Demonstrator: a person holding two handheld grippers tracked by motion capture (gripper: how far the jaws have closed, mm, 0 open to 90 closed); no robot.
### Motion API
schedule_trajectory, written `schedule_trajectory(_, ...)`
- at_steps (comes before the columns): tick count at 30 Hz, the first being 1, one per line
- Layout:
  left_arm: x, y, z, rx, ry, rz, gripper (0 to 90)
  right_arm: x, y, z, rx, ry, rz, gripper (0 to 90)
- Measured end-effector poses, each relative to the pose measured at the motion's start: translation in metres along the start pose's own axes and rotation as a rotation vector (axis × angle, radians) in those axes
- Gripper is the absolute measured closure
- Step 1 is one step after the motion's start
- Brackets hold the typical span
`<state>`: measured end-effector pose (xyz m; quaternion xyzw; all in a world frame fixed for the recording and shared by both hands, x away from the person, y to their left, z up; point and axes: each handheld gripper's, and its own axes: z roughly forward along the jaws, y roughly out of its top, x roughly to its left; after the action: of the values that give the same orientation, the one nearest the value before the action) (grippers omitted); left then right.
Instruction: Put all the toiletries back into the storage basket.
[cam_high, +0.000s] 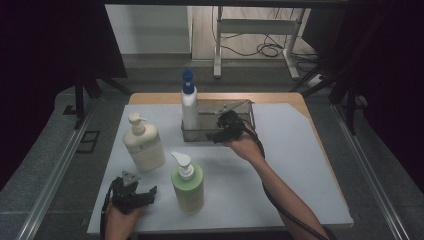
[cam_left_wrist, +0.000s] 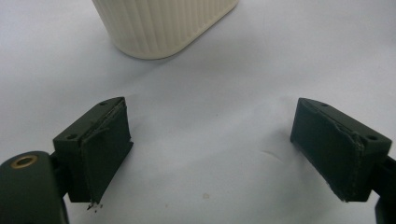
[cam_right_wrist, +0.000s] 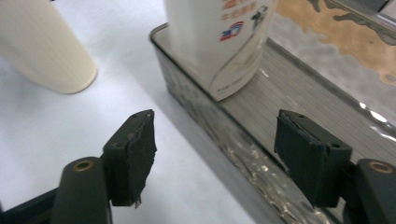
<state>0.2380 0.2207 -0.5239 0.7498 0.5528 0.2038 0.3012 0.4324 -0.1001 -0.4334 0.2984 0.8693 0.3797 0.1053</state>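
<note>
A white bottle with a blue cap (cam_high: 188, 102) stands upright at the left end of a clear tray (cam_high: 235, 112). In the right gripper view its base (cam_right_wrist: 219, 42) rests inside the tray (cam_right_wrist: 233, 140). My right gripper (cam_high: 218, 131) is open and hovers over the tray's near wall, one jaw on each side of it (cam_right_wrist: 212, 156). A cream pump bottle (cam_high: 144, 144) and a green pump bottle (cam_high: 188, 183) stand on the white mat. My left gripper (cam_high: 149, 192) rests open near the front left, just left of the green bottle, with the cream bottle's base (cam_left_wrist: 161, 25) ahead (cam_left_wrist: 212, 154).
The white mat (cam_high: 300, 165) covers a wooden table (cam_high: 295, 100). Dark curtains hang at both sides. Beyond the table stand a metal frame (cam_high: 255, 30) and floor cables. Bare mat lies right of the tray and of my right forearm.
</note>
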Motion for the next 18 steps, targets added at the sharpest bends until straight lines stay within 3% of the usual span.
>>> schedule_trajectory(18,0.000,0.000,0.000,0.001,0.001,0.001,11.8,0.025,-0.026,-0.023,-0.053,0.065,-0.056,8.7)
